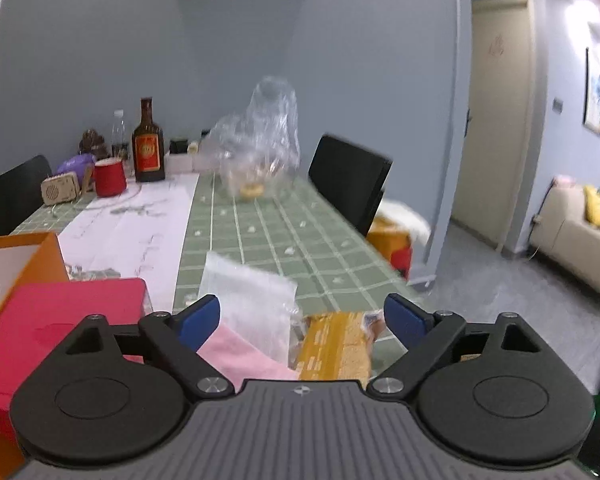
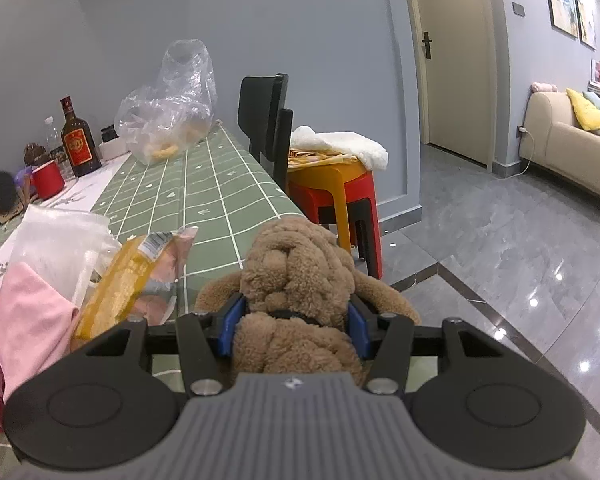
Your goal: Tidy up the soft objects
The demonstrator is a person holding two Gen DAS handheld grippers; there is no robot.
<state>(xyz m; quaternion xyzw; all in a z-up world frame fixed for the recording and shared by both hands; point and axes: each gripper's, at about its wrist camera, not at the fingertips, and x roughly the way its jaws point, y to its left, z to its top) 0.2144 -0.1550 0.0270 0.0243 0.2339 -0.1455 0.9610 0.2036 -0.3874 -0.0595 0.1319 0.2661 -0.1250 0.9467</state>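
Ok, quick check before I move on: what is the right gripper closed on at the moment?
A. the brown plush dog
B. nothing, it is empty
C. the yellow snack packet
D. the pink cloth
A: in the right wrist view the right gripper has both blue pads pressed into the sides of the brown plush dog, while the pink cloth and yellow snack packet lie apart on the table.

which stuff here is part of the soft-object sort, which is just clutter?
Job:
plush dog, in the right gripper
pink cloth
snack pack

Clutter:
brown bottle
red cup
stools
sofa
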